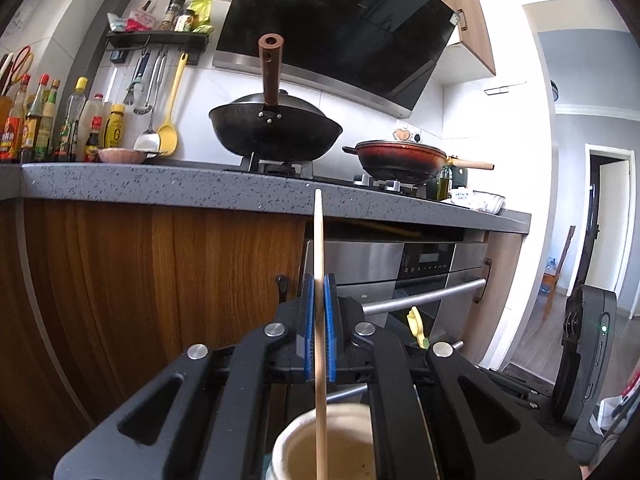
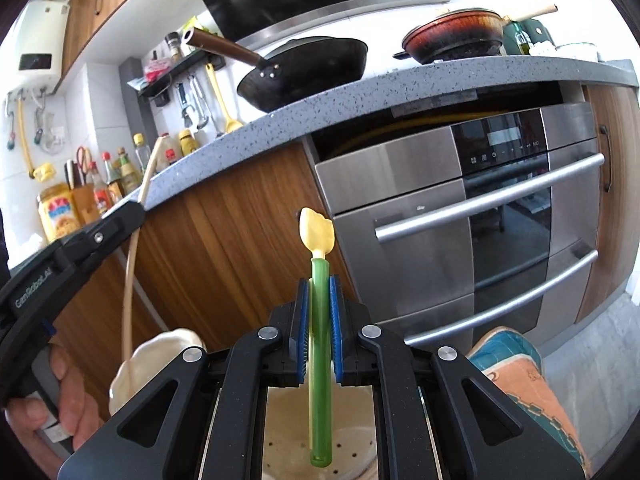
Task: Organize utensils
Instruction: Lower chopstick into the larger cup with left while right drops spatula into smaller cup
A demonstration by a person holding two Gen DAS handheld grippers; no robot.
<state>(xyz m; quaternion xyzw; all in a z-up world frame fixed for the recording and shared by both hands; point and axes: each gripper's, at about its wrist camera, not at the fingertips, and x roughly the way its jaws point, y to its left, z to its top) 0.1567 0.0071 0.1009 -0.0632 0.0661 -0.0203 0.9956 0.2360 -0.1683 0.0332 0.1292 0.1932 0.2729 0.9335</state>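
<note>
Here the left claw (image 1: 319,320) pinches a wooden chopstick (image 1: 319,240) and the right claw (image 2: 319,320) a green-handled utensil (image 2: 320,360), both above the cream holder (image 1: 332,448) below the table's (image 1: 160,188) front edge, so lowering them in looks next.

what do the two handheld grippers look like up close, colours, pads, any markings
Both the left gripper and right gripper are matte black plastic with slotted linkage arms, round silver pivot pins and blue ribbed pads on the fingers. The right wrist view shows grey lettering along the left gripper's side.
</note>
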